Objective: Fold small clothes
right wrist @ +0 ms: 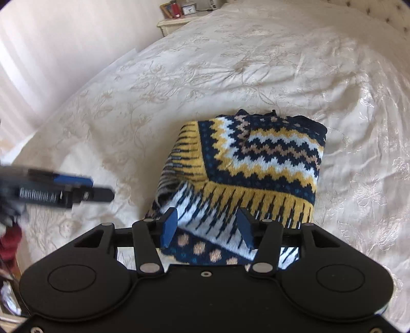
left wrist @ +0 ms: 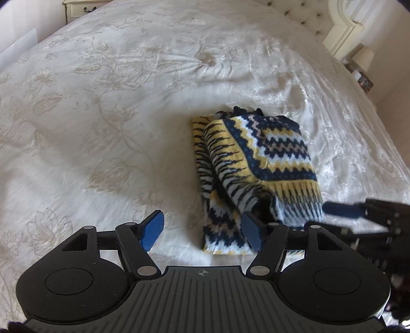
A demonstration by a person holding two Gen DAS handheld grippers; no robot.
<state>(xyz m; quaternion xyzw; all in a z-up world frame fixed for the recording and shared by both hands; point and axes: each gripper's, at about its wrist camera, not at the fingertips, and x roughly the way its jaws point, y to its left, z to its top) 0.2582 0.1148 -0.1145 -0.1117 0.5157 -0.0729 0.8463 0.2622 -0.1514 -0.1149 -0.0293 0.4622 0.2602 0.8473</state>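
Note:
A knitted sweater (left wrist: 258,164) in navy, yellow and white zigzag lies folded in a thick bundle on the white bedspread (left wrist: 107,123). It also shows in the right wrist view (right wrist: 258,164). My left gripper (left wrist: 202,230) is open, its jaws wide apart just above the bundle's near left edge, holding nothing. My right gripper (right wrist: 207,228) is open over the bundle's near edge, with the knit between and under its blue pads, not pinched. The right gripper shows blurred at the right in the left wrist view (left wrist: 343,210). The left gripper shows blurred at the left in the right wrist view (right wrist: 74,187).
The embroidered bedspread stretches far to the left and beyond the sweater. A tufted headboard (left wrist: 310,23) and a cream bedpost (left wrist: 343,38) stand at the far right. A nightstand (right wrist: 176,23) with a clock and small items stands behind the bed. A dresser (left wrist: 79,9) is at far left.

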